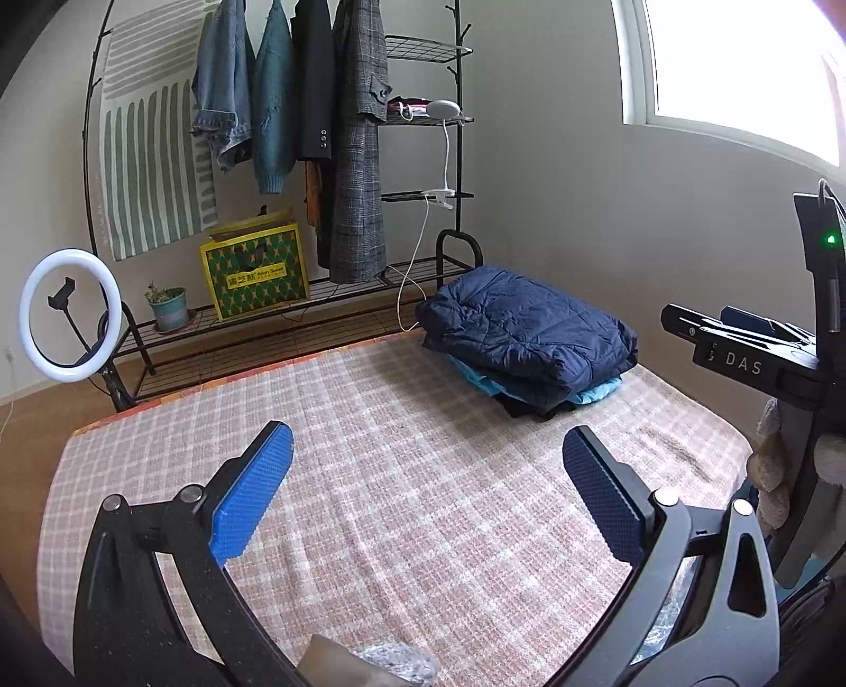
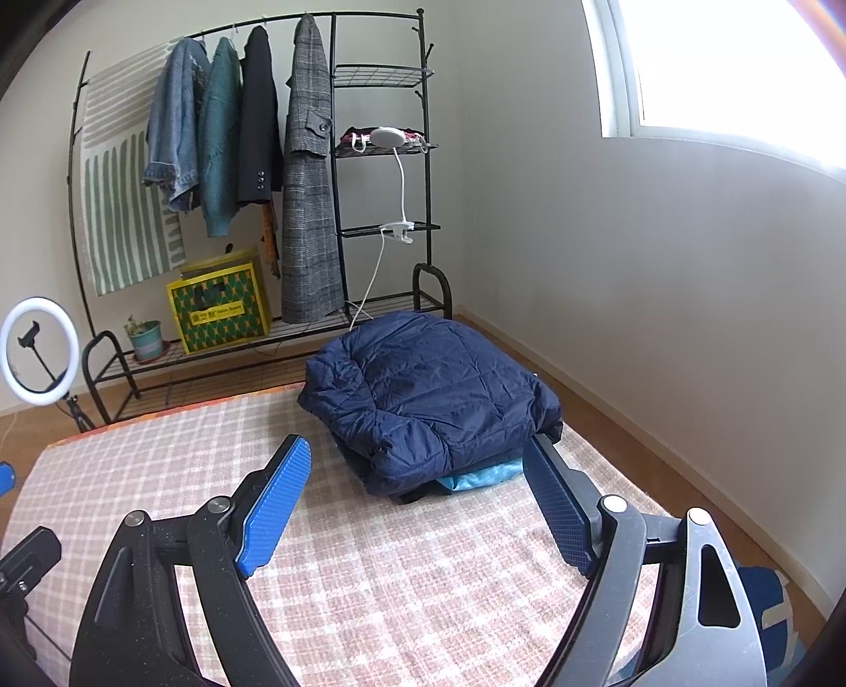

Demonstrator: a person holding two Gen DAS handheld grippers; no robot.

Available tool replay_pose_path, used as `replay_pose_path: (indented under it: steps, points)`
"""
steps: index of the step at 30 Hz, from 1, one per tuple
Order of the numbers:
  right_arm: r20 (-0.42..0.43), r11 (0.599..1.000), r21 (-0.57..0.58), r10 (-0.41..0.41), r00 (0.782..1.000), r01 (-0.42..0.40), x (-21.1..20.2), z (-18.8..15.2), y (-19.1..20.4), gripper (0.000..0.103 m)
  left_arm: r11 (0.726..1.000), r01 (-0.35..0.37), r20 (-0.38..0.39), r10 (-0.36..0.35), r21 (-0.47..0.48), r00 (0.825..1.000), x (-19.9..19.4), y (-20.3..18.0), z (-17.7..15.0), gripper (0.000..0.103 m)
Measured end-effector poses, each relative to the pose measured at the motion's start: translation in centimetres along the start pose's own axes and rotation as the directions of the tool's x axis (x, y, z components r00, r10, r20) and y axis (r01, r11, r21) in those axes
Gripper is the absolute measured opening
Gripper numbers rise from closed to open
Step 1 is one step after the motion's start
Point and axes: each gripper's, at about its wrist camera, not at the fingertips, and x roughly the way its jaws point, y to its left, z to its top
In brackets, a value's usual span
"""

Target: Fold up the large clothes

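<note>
The folded navy jacket [image 2: 433, 401], stacked at the checked mat's [image 2: 370, 592] far right corner, is seen nearer the spread, empty right hand-held gripper [image 2: 417, 507] than the spread, empty left hand-held gripper [image 1: 423, 491].

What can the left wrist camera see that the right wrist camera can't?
Only the left wrist view shows the right gripper's black body from the side, with a green light, and the open left gripper up close.

Only the right wrist view shows the open right gripper up close, and the clothes rack's top rail.

Both show the folded navy puffer jacket topping a clothes pile, the checked blanket, the ring light and the yellow-green box.
</note>
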Motion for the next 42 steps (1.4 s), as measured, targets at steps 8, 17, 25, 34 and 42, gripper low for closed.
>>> replay_pose_path:
  steps: [8, 17, 25, 34, 42]
  points:
    - [-0.004, 1.000, 0.006, -0.001, 1.000, 0.001, -0.03, -0.09, 0.13, 0.083, 1.000, 0.000, 0.002, 0.000, 0.000, 1.000, -0.08, -0.03, -0.04, 0.103]
    - [-0.005, 1.000, 0.009, -0.001, 1.000, 0.001, 0.06, -0.21, 0.15, 0.083, 1.000, 0.001, 0.003, -0.001, 0.000, 1.000, -0.19, -0.14, 0.06, 0.103]
    - [-0.006, 1.000, 0.009, -0.002, 1.000, 0.002, 0.18, -0.37, 0.20, 0.083, 1.000, 0.003, 0.001, -0.003, 0.002, 1.000, -0.20, -0.06, 0.02, 0.103]
    - [-0.009, 1.000, 0.011, 0.000, 1.000, 0.000, 0.30, -0.45, 0.24, 0.083, 1.000, 0.002, 0.000, -0.002, 0.000, 1.000, -0.17, -0.09, -0.01, 0.103]
    - [-0.009, 1.000, 0.011, -0.001, 1.000, 0.001, 0.34, -0.67, 0.31, 0.083, 1.000, 0.003, 0.001, -0.003, 0.001, 1.000, -0.22, -0.05, 0.01, 0.103]
